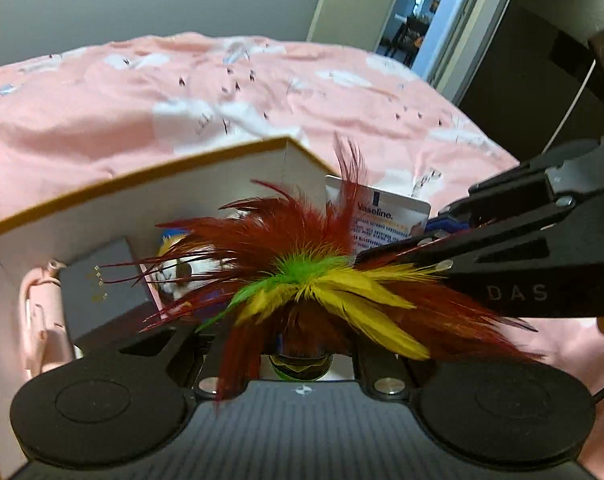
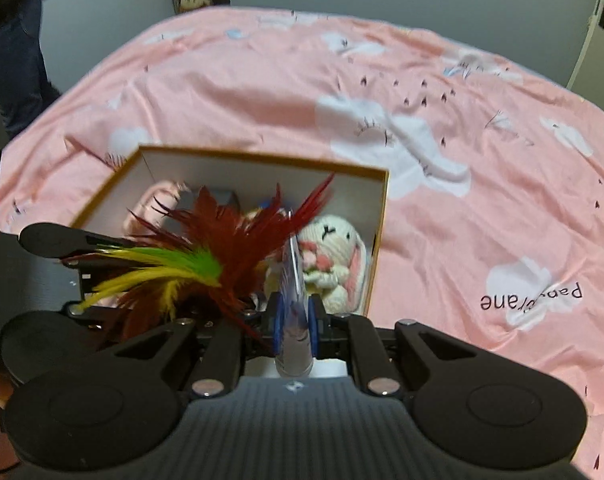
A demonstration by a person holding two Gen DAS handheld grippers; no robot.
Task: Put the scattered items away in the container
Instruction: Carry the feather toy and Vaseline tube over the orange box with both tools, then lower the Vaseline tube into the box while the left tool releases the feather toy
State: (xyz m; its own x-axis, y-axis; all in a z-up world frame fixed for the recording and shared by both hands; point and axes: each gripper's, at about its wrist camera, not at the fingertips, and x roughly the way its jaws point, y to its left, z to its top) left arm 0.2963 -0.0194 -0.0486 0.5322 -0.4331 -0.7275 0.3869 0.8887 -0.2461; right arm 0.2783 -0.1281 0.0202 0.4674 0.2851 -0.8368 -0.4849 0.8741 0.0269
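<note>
Over the open box (image 2: 381,208), left gripper (image 1: 302,344) clamps a feather toy (image 1: 302,276), right gripper (image 2: 296,320) pinches a Vaseline tube (image 2: 292,280), poised for dropping in.

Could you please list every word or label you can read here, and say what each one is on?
"Vaseline." on the tube; the small print under it is too blurred.
"DAS" on the right claw.
"Papa...ane", upside down and partly illegible, on the pink bedsheet.
</note>
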